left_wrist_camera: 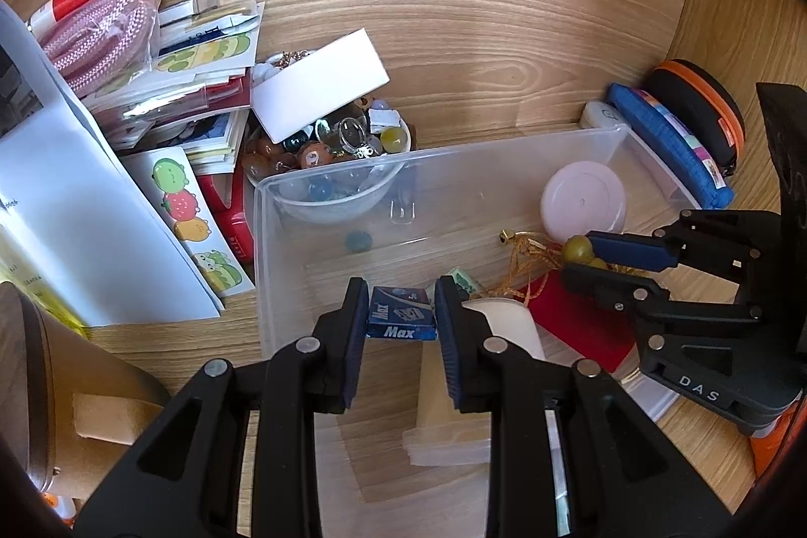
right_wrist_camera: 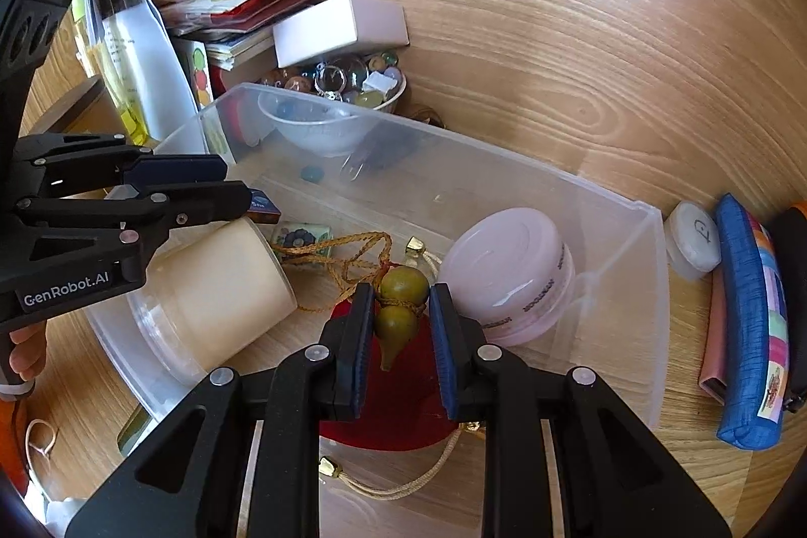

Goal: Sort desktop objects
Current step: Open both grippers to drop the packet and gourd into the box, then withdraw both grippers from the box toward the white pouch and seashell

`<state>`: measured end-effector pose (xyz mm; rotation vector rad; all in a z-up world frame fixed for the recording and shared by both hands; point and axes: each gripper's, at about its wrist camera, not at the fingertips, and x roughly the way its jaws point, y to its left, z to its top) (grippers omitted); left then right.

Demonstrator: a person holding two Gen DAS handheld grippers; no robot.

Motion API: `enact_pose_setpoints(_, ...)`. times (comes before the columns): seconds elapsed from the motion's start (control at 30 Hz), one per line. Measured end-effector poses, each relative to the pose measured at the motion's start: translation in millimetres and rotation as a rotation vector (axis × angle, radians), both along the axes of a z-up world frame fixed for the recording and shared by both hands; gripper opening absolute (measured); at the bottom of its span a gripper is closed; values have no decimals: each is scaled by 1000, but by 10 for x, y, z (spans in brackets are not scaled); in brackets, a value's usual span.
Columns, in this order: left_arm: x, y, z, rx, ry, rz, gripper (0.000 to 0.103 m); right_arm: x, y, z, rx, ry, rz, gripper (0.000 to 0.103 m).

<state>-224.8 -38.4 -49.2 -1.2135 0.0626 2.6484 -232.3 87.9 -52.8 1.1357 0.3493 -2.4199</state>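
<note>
A clear plastic bin [left_wrist_camera: 434,165] [right_wrist_camera: 650,286] stands on the wooden desk. My left gripper [left_wrist_camera: 401,311] is shut on a small blue "Max" staples box [left_wrist_camera: 401,318] over the bin; it also shows in the right wrist view [right_wrist_camera: 237,185]. My right gripper [right_wrist_camera: 401,311] is shut on a green gourd charm [right_wrist_camera: 401,301] with a gold cord [right_wrist_camera: 343,255], just above a red pouch [right_wrist_camera: 393,407] in the bin; it also shows in the left wrist view [left_wrist_camera: 585,258]. A pink round case [right_wrist_camera: 509,271] [left_wrist_camera: 582,200] and a cream jar [right_wrist_camera: 217,286] lie in the bin.
A bowl of marbles and trinkets [left_wrist_camera: 328,150] [right_wrist_camera: 338,84] with a white box [left_wrist_camera: 320,84] on it stands behind the bin. A pile of stickers, booklets and papers [left_wrist_camera: 166,84] lies at left. A blue pencil pouch [right_wrist_camera: 751,321], a white round case [right_wrist_camera: 693,243] and an orange-rimmed case [left_wrist_camera: 701,104] lie right.
</note>
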Motion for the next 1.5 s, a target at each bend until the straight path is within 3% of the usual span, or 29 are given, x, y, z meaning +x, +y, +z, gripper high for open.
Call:
enact_pose_setpoints(0.2,5,-1,1,3,2,-5,26,9,8,9,1,10,4,22)
enact_pose_setpoints(0.4,17,-14,10,13,2,-4,29,47,14,50,-11,32,8,38)
enact_pose_setpoints(0.53,38,-10,45,20,14,-5,43,78,9,84,0,58,3,47)
enact_pose_setpoints(0.7,44,11,74,15,21,-5,46,88,25,135,-3,76,-7,52)
enact_pose_setpoints(0.97,167,33,259,-23,83,22,72,107,84,217,-4,117,-40,67)
enact_pose_setpoints(1.17,338,47,401,-41,115,21,80,209,106,362,-11,144,-43,68)
enact_pose_setpoints(1.33,502,34,535,-50,141,39,92,378,163,551,-19,192,-62,80)
enact_pose_setpoints(1.5,689,4,643,-25,149,46,93,582,294,732,-41,224,-75,80)
